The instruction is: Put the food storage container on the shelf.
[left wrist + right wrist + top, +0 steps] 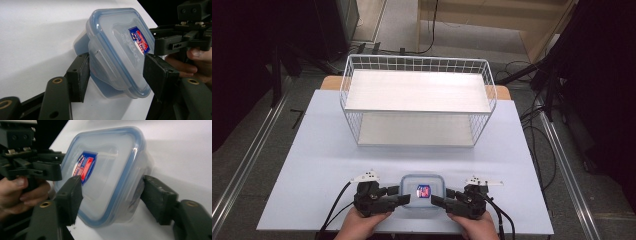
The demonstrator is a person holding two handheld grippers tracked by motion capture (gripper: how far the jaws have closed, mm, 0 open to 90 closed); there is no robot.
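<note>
Clear plastic food container (422,195) with blue-sealed lid and a red-and-blue label sits on the white table (322,150) at the near edge, directly between the two grippers.

Left gripper (404,196): jaws straddle the container's left end, one above the lid, one below the tub side. In the left gripper view the container (117,50) lies between the jaws; one pad meets the lid rim, the other sits at the side latch. Pads appear to touch, firm pinch not confirmed.

Right gripper (439,198): mirrors it on the container's right end. In the right gripper view the container (105,172) lies between both pads, contact likely.

Wire shelf rack (417,102) stands well beyond both grippers, empty shelves.
</note>
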